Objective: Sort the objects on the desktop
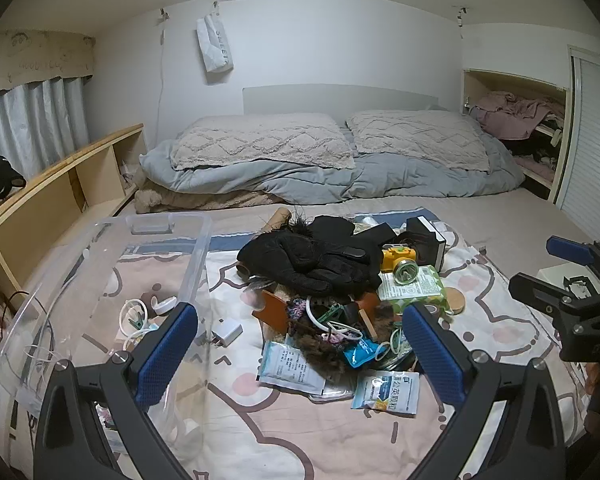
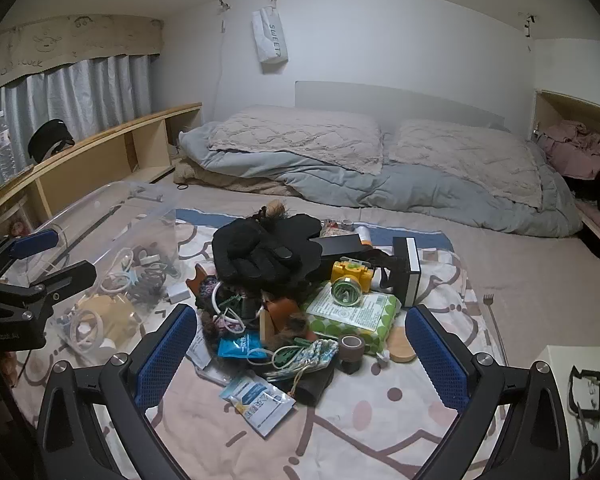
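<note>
Bedroom, bed (image 1: 520,216) carries patterned blanket (image 2: 380,420); soft surface, heap may slump if poked. Clear bin (image 1: 196,248) left of heap, few items inside; nudge could shift it. Black gloves (image 1: 312,260) top tangled pile, likely dragging cords. Left gripper (image 1: 300,348), right gripper (image 2: 302,348) both spread wide, empty, hovering before pile.

Black gloves (image 1: 312,258), yellow headlamp (image 1: 398,261), green-dotted wipes pack (image 2: 352,312)

The left claw (image 1: 300,356) is hanging with its blue-padded fingers (image 1: 166,354) spread wide and empty, tilting downward. The right claw (image 2: 302,354) is doing likewise, just to its right, fingers (image 2: 438,354) parted, gripping nothing.
</note>
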The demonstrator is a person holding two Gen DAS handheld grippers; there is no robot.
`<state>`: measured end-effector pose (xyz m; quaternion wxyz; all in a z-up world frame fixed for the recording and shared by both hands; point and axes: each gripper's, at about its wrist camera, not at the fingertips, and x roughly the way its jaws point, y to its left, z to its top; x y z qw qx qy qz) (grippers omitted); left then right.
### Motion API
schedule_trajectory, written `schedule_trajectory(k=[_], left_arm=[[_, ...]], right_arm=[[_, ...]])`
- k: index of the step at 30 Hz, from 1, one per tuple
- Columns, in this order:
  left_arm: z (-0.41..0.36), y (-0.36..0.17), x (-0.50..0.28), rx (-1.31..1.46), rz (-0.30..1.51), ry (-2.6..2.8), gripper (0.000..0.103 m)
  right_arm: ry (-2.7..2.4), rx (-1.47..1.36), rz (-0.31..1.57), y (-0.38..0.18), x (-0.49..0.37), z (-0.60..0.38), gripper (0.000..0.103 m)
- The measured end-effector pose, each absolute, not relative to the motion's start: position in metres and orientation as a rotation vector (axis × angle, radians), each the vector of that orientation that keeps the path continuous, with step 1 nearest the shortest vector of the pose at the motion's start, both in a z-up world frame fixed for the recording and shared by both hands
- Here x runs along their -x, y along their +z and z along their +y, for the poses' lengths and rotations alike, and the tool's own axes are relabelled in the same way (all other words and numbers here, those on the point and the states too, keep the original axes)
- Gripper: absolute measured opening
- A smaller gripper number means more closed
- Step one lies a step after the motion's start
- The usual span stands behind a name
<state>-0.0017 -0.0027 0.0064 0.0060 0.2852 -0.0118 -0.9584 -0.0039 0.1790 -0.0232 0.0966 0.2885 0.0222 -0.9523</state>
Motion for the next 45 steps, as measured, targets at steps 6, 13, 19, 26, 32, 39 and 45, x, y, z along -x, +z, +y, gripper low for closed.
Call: schedule_trajectory(k=[6, 13, 19, 26, 32, 39, 45], left_arm=[[-0.002, 0.007, 0.001, -0.892, -0.04, -3.002, 0.103], [0.001, 0.011, -0.001, -0.88, -0.053, -3.003, 0.103], [0.003, 0.012, -0.003, -0.875, -0.052, -3.002, 0.103], [0.005, 0.015, -0.011, -0.846, -0.038, -3.009, 0.103], [0.01, 0.02, -0.017, -0.821, -0.062, -3.012, 0.103], [0.014, 0.019, -0.018, -0.827, -0.051, -3.02, 0.103], [0.021, 0.013, -0.006, -0.87, -0.074, -3.021, 0.103]], right_arm=[[-2.812, -0.856, 0.062, -0.02, 0.003, 0.181, 0.103], [-2.807, -0.855, 0.068, -0.019, 0.002, 0.181, 0.103], [-2.806, -0.848, 0.058, -0.019, 0.0, 0.182, 0.103], [-2.793, -0.828, 0.038, -0.016, -0.004, 0.184, 0.103], [-2.774, -0.802, 0.02, -0.012, -0.009, 0.184, 0.103], [-2.769, -0.802, 0.018, -0.013, -0.009, 0.187, 0.103], [-2.781, -0.837, 0.046, -0.023, -0.003, 0.192, 0.103]])
